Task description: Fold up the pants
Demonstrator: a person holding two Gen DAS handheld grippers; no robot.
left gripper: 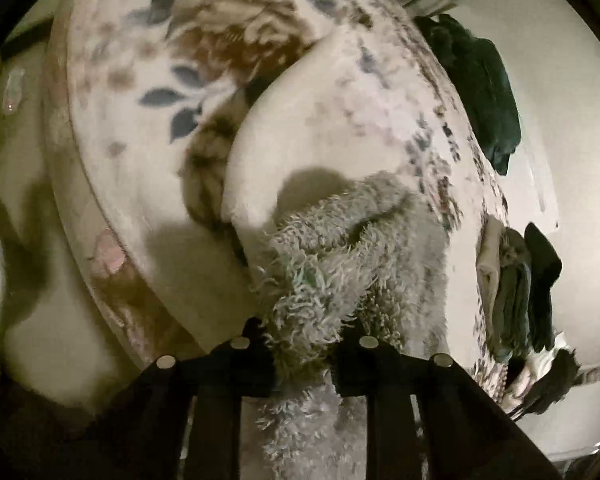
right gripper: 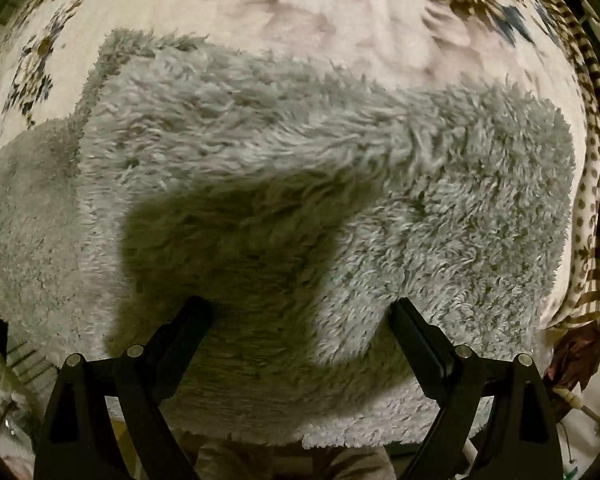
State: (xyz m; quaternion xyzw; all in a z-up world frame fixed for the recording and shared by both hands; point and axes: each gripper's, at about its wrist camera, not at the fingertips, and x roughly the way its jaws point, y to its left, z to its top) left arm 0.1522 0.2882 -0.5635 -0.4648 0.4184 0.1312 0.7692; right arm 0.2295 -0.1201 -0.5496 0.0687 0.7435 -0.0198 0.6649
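The fluffy grey pants (right gripper: 300, 184) lie on a flowery blanket (left gripper: 148, 92) on the bed. The left gripper (left gripper: 306, 354) is nearly closed and pinches a bunch of the grey fluff between its black fingers (left gripper: 242, 364). From there the pants run up toward 1 o'clock. The right gripper (right gripper: 302, 312) points down at the pants with its jaws wide apart. It holds nothing, though its tips look like they touch the fluff. A pile of dark clothes (left gripper: 488, 92) sits past the blanket at 2 o'clock in the left view.
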